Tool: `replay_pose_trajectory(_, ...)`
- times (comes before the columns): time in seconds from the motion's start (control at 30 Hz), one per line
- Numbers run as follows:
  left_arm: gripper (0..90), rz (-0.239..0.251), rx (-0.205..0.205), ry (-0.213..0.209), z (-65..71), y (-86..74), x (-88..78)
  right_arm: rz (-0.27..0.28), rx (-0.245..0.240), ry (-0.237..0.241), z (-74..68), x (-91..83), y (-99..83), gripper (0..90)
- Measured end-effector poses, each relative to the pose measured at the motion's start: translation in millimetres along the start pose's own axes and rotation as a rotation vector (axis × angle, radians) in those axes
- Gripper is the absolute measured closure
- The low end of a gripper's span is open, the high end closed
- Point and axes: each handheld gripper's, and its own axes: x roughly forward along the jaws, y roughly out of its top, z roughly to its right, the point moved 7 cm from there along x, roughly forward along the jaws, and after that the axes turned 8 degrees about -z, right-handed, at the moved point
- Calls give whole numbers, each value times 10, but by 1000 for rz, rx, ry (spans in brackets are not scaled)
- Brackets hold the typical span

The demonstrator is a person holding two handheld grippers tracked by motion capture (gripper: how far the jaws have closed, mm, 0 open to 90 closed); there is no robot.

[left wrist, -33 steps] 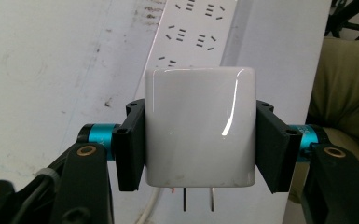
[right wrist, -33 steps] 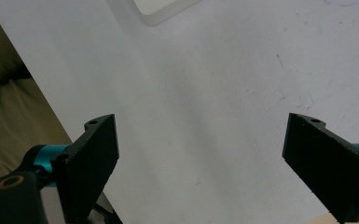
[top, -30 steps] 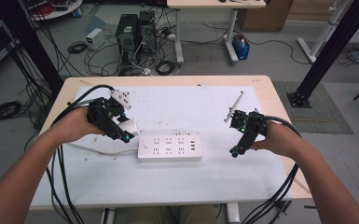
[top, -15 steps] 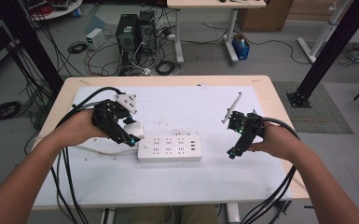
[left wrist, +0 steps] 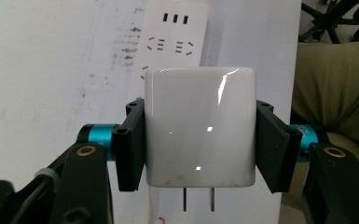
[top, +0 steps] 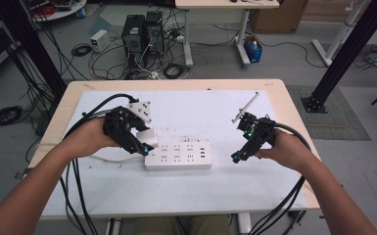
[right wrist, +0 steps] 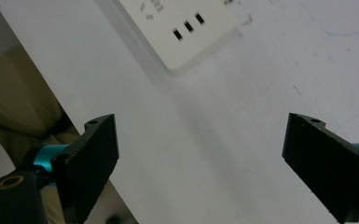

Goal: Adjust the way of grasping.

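Note:
My left gripper (top: 144, 144) is shut on a white plug adapter (left wrist: 199, 126) with two metal prongs, gripped by its sides. It hovers at the left end of the white power strip (top: 178, 155), which lies flat near the middle of the table. The strip's sockets (left wrist: 170, 45) show beyond the adapter in the left gripper view. To the right of the strip my right gripper (top: 238, 155) stands open, nothing between its jaws. The right end of the strip (right wrist: 182, 28), with three small slots, lies ahead of it in the right gripper view.
The table (top: 284, 98) has a white mat (top: 200, 112) over a wooden top. A thin white cable (top: 112, 159) runs left from the strip. Black cables (top: 78, 196) trail from both grippers toward the near edge. Computers and cable tangles (top: 142, 34) sit on the floor beyond.
The left gripper with the adapter has moved right and down toward the strip's left end. The right gripper has shifted slightly and stays open.

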Motion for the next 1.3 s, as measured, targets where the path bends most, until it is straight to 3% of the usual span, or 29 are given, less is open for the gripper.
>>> replay_pose_trajectory(0.1, 425, -2, 27, -6, 29, 73, 57, 75, 73, 71, -71, -18, 60, 101)
replay_pose_trajectory(0.17, 426, 1, 43, 0, 48, 116, 96, 105, 88, 111, -112, -15, 96, 101)
replay_pose_trajectory(0.27, 426, 20, 64, 18, 67, 179, 132, 119, 109, 159, -156, -10, 137, 101)
replay_pose_trajectory(0.3, 426, 24, 74, 23, 77, 202, 146, 127, 132, 211, -200, -5, 179, 101)
replay_pose_trajectory(0.4, 426, 27, 91, 21, 110, 278, 207, 152, 176, 305, -265, 14, 245, 101)
replay_pose_trajectory(0.47, 426, 23, 98, 18, 117, 309, 241, 167, 187, 322, -278, 31, 270, 101)
replay_pose_trajectory(0.53, 426, 26, 103, 14, 123, 347, 282, 198, 213, 370, -295, 36, 300, 101)
replay_pose_trajectory(0.73, 426, 40, 104, 7, 136, 453, 361, 253, 321, 491, -303, 29, 344, 101)
replay_pose_trajectory(1.13, 426, 85, 79, 52, 148, 658, 442, 340, 455, 649, -324, 8, 405, 101)
replay_pose_trajectory(1.3, 426, 96, 86, 55, 159, 711, 465, 348, 474, 673, -336, 30, 439, 101)
